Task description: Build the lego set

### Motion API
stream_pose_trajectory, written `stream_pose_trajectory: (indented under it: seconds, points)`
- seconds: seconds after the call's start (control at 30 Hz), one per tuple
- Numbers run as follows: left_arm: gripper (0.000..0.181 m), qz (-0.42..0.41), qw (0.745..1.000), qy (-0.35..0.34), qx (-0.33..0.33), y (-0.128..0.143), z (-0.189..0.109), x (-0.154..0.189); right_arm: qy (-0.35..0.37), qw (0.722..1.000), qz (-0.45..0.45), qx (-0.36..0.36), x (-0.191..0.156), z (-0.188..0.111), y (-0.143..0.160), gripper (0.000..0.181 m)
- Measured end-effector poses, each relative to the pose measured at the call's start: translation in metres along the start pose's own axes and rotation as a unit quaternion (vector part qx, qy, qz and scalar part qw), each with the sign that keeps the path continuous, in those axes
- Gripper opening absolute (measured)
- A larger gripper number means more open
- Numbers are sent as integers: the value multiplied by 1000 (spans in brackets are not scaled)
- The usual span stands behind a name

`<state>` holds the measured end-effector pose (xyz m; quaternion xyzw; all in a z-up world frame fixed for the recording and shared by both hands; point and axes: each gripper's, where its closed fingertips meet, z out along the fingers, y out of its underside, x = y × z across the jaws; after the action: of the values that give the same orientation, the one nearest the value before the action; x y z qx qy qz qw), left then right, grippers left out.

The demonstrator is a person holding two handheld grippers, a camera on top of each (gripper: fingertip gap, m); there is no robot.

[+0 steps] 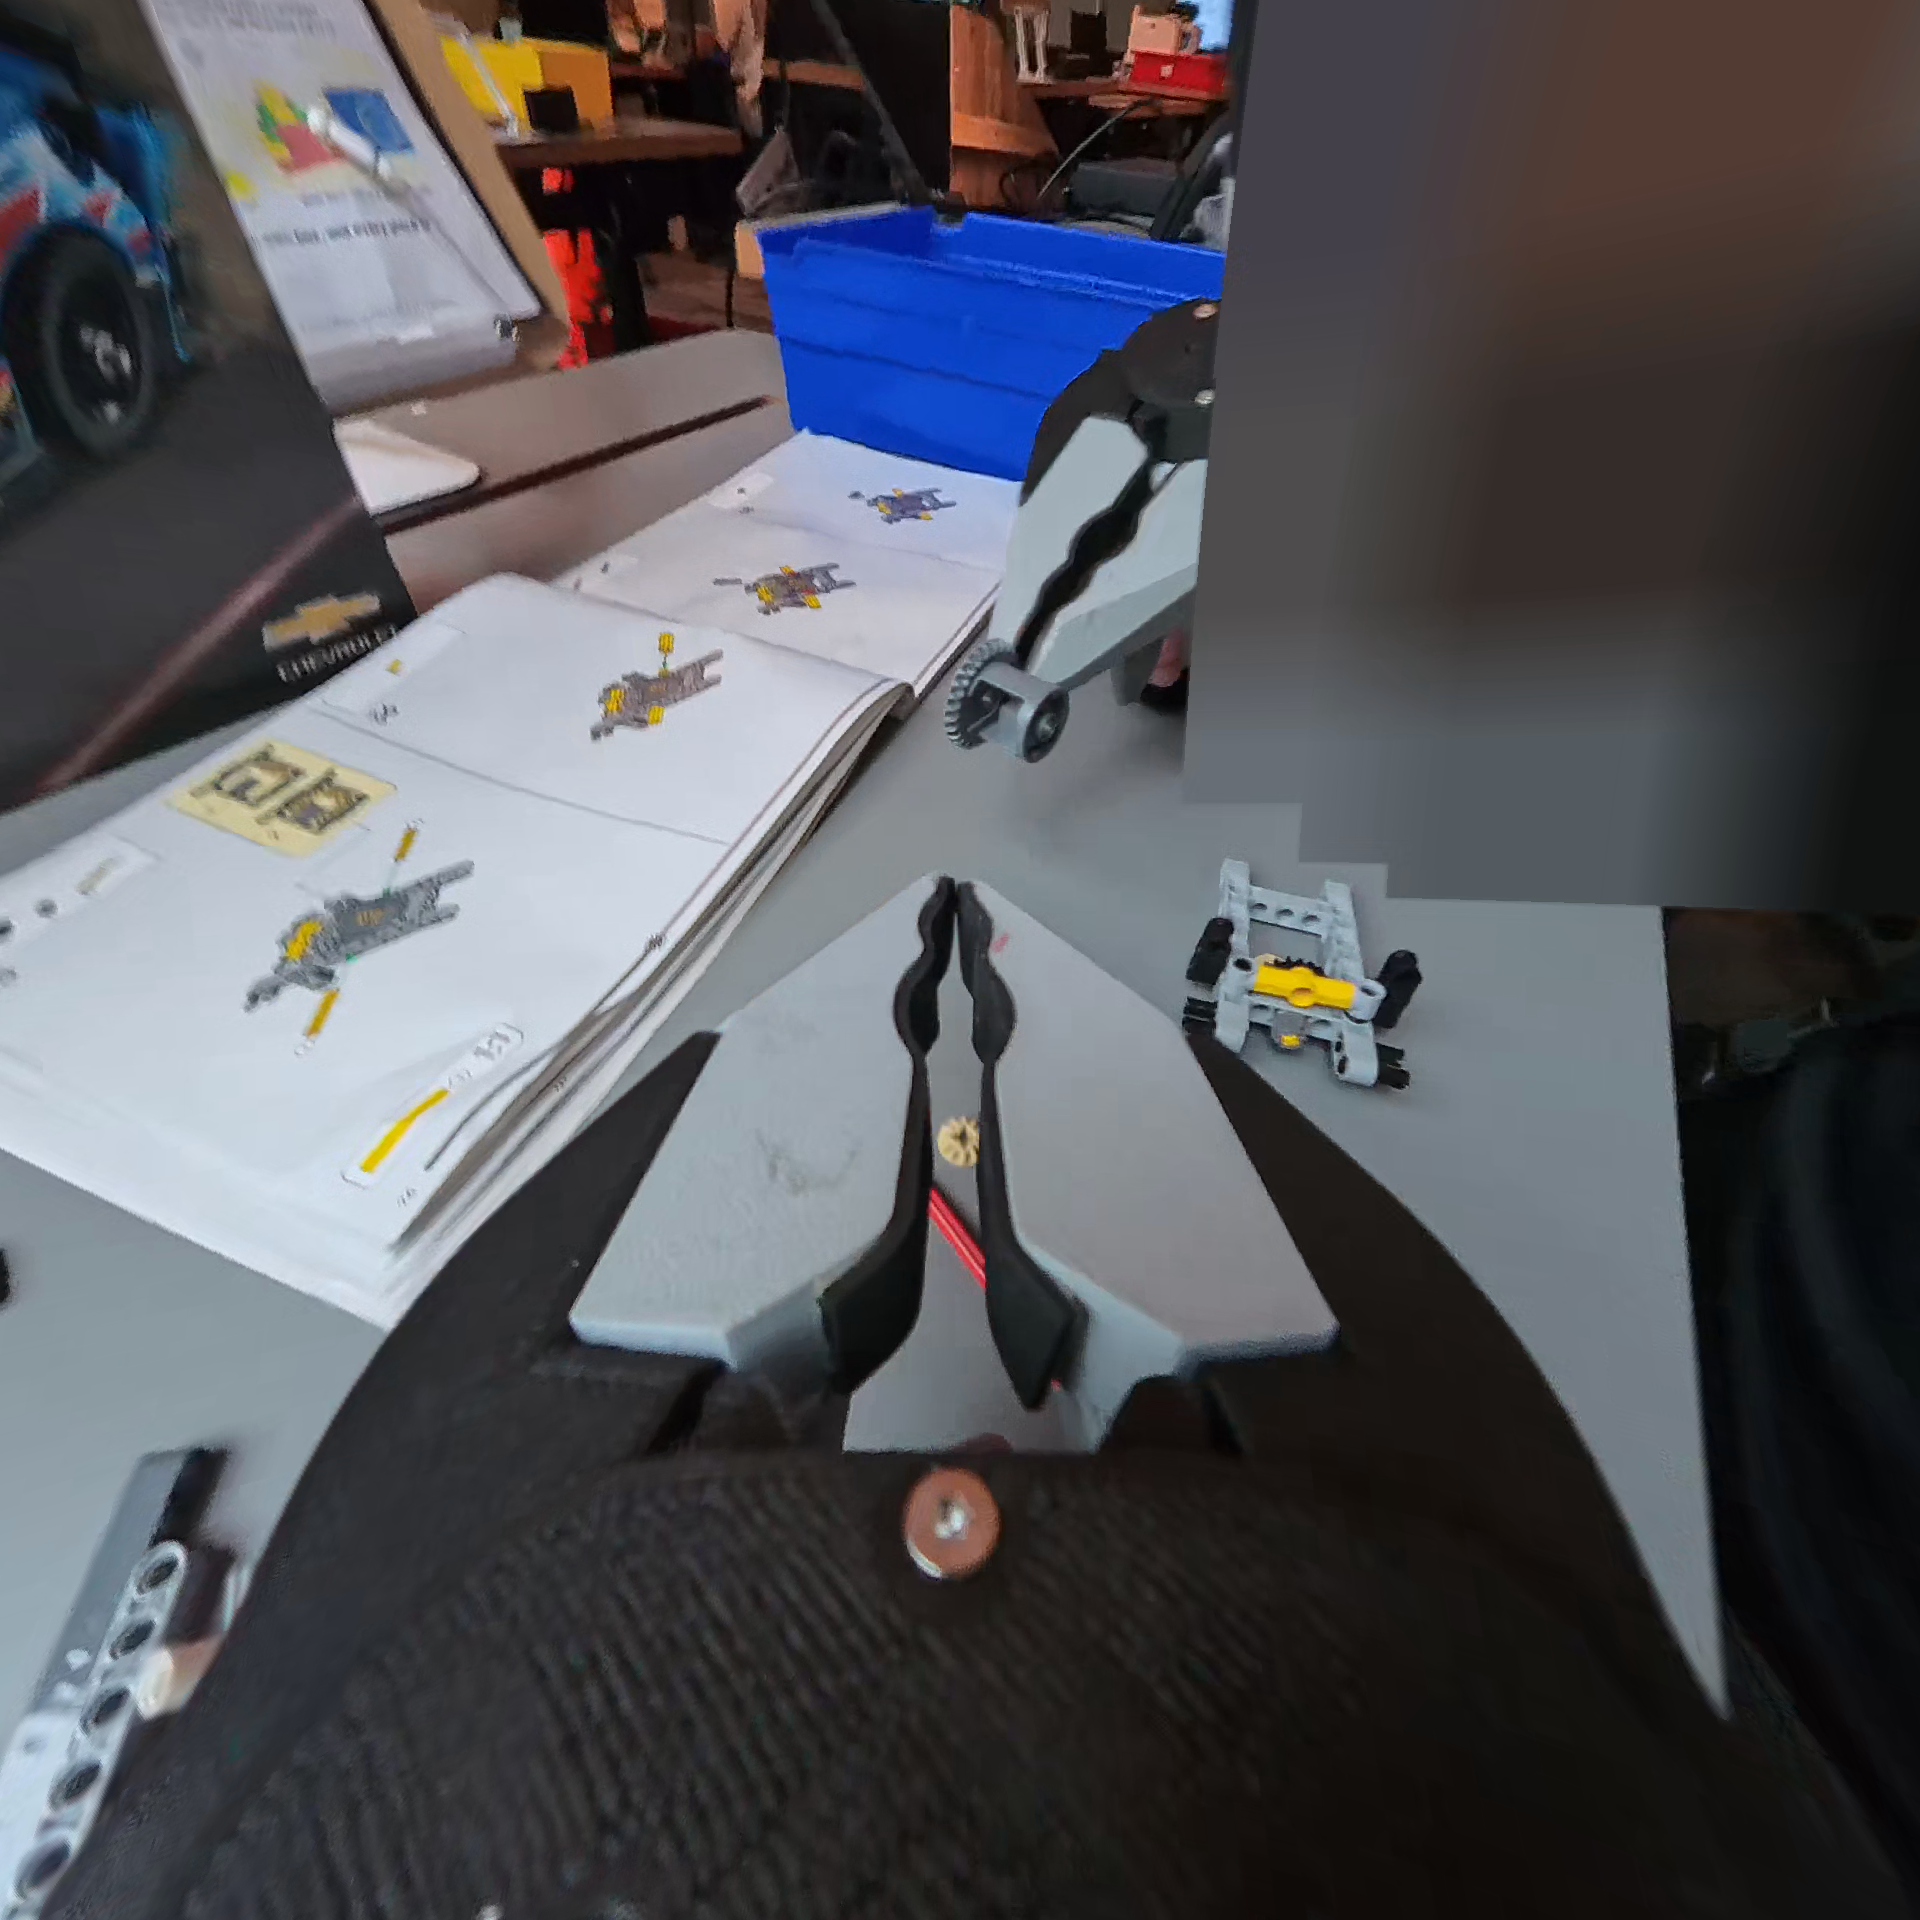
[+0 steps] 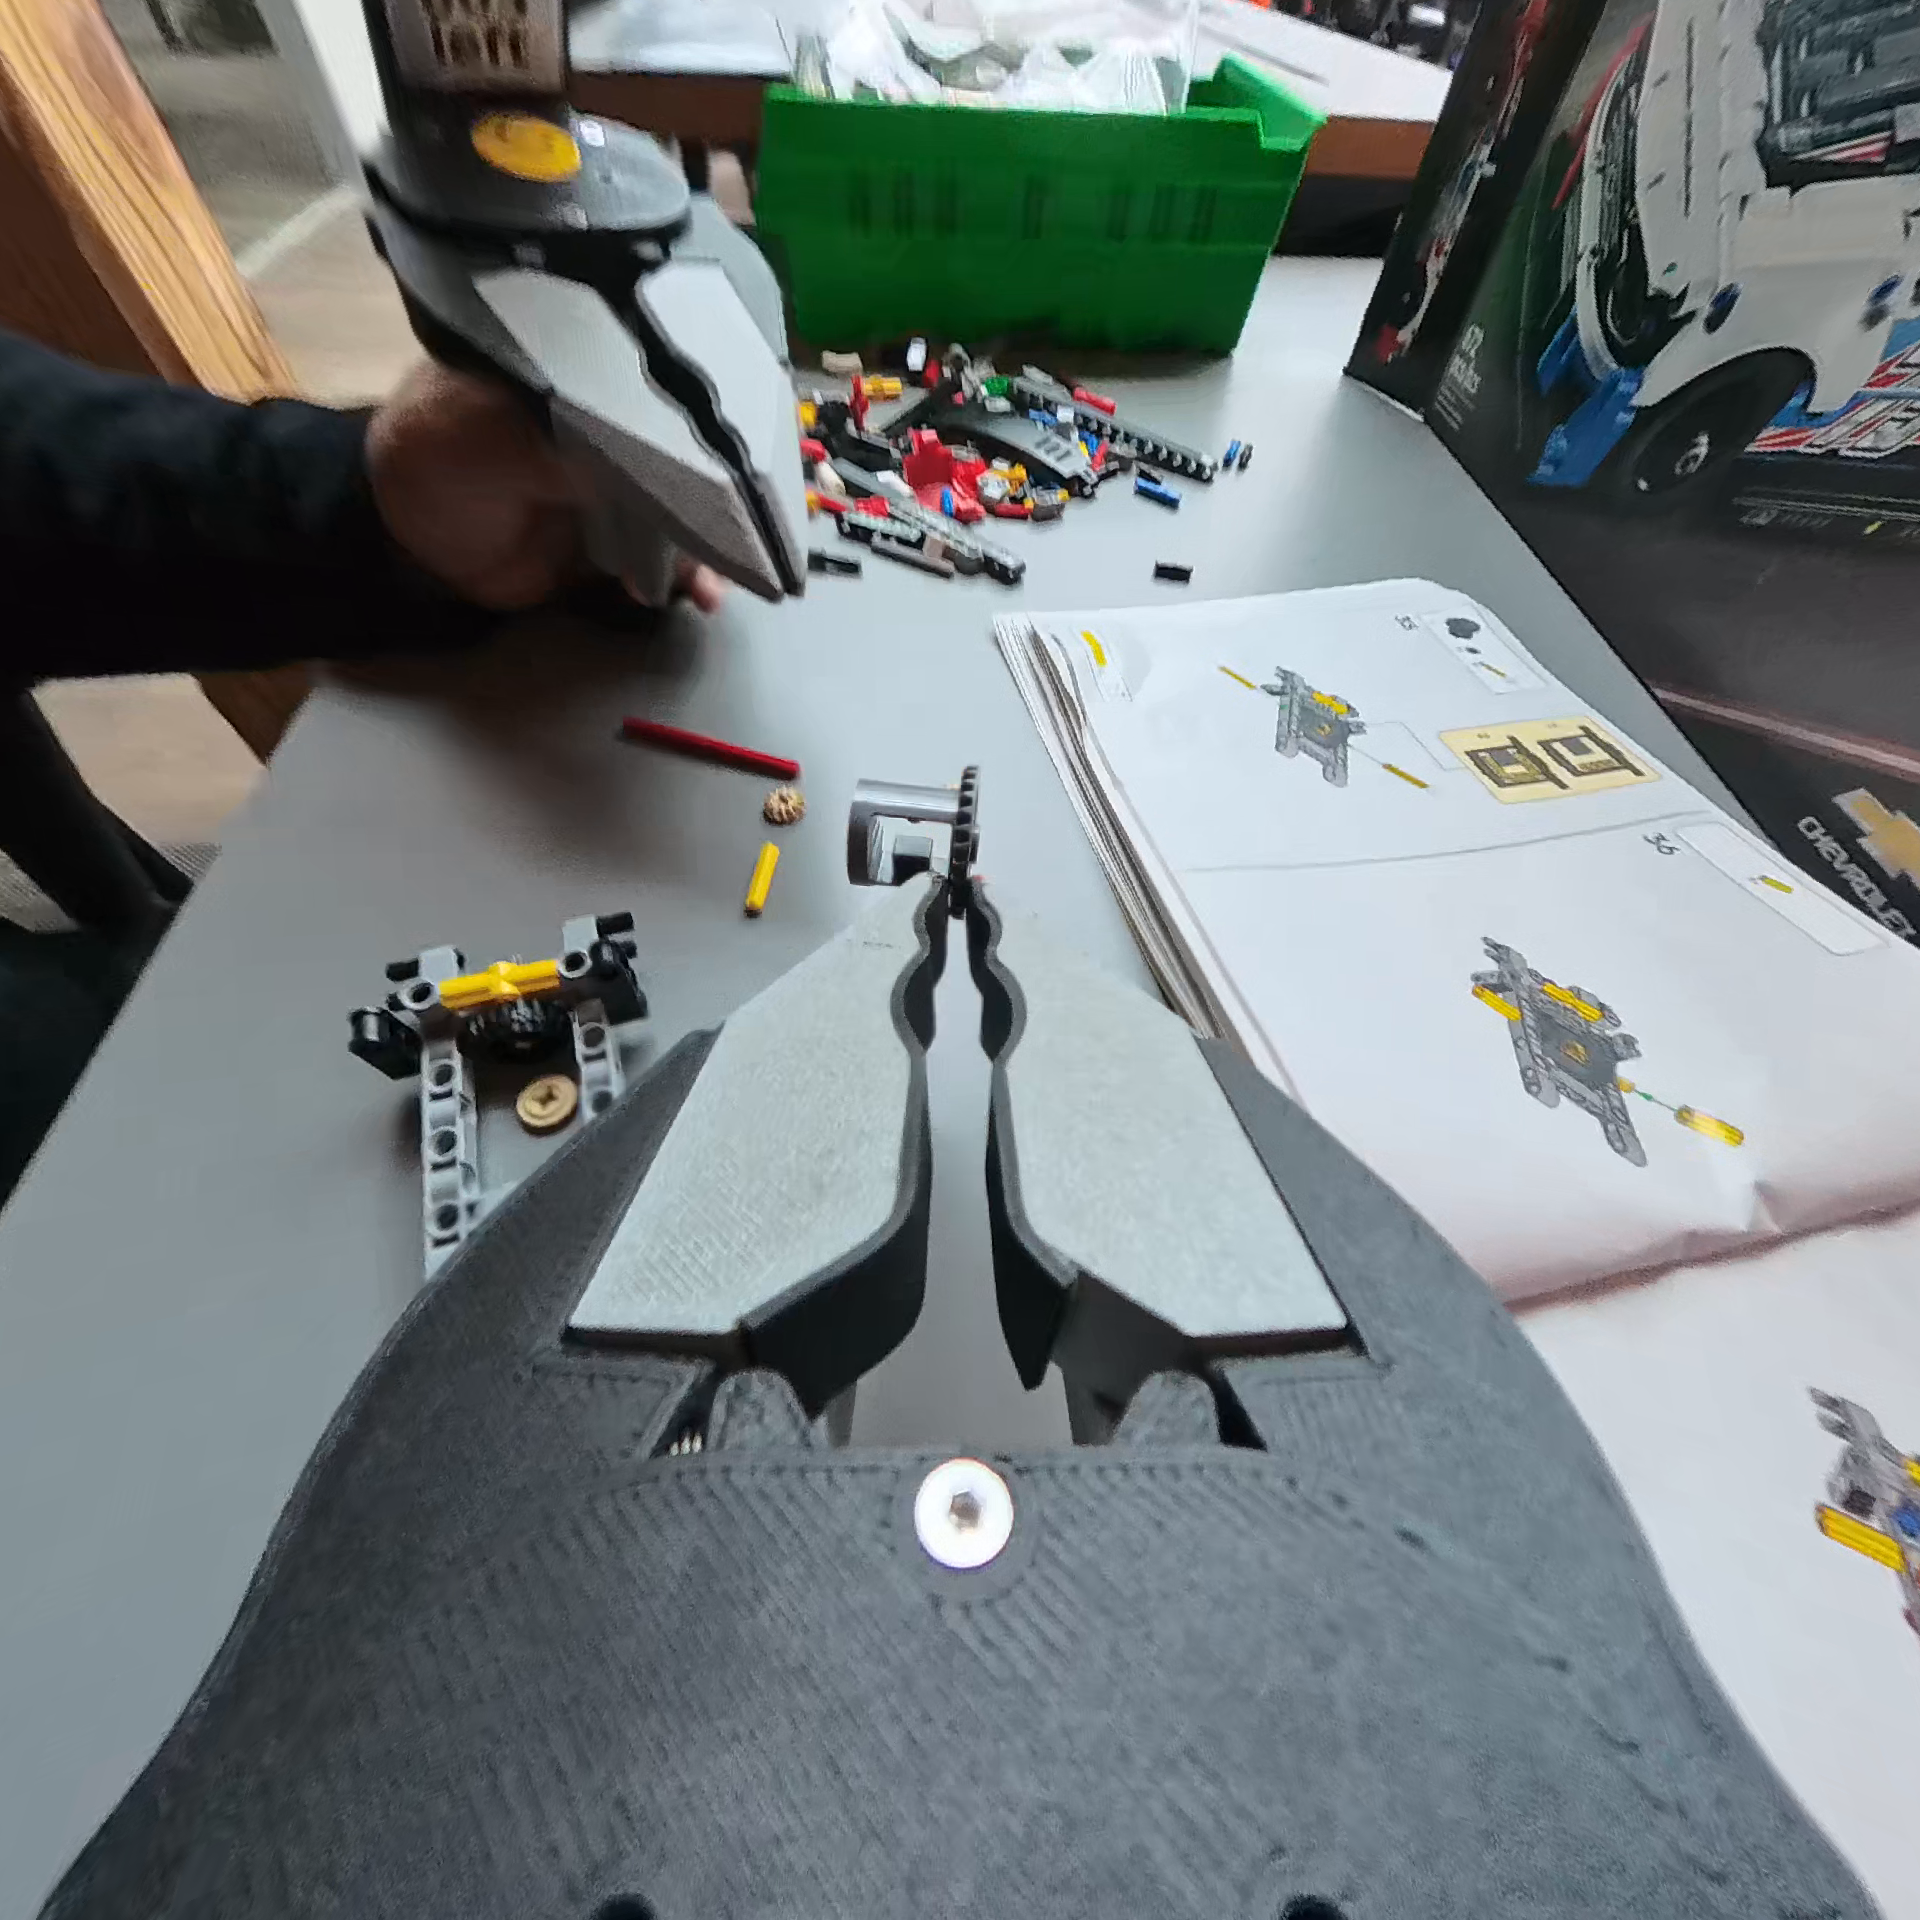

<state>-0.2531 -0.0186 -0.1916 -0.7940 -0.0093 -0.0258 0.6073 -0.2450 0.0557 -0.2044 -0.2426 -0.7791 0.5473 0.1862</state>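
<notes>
My right gripper (image 2: 956, 899) is shut on the black gear rim of a grey differential piece (image 2: 902, 831) and holds it just above the table. It also shows in the left wrist view (image 1: 1003, 712), pinched by the right gripper (image 1: 1023, 665). My left gripper (image 1: 954, 888) is shut, and nothing shows between its tips. In the right wrist view it (image 2: 784, 584) hovers over the table at the left. A grey frame assembly with a yellow crosspiece (image 1: 1299, 987) (image 2: 499, 1023) lies on the table. A red axle (image 2: 712, 750), a tan gear (image 2: 784, 805) and a yellow pin (image 2: 762, 878) lie loose.
The open instruction booklet (image 1: 468, 831) (image 2: 1455, 935) lies beside the work area, with the set's box (image 2: 1714, 312) behind it. A blue bin (image 1: 935, 332) and a green bin (image 2: 1018, 229) stand at the back. Loose pieces are piled (image 2: 987, 457) in front of the green bin. There is about 9 centimeters between the tips of the two grippers.
</notes>
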Motion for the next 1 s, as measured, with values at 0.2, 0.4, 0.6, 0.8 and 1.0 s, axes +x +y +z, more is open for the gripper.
stream_pose_trajectory:
  seconds: [0.2,0.4,0.6,0.8,1.0]
  points:
    - [3,81,995,-29,53,-15,-1,6,-80,993,85,32,-7,-4,-8,0]
    - [29,79,996,-21,37,-11,3,11,-61,995,81,16,-3,-3,-2,0]
    - [22,63,997,-10,31,-9,3,14,-63,995,61,-46,-10,-1,17,0]
    - [0,32,998,-17,61,-16,-5,6,-32,993,8,-118,-11,6,37,0]
    - [0,37,997,-62,40,-12,-1,-4,16,994,-38,-104,-6,7,28,0]
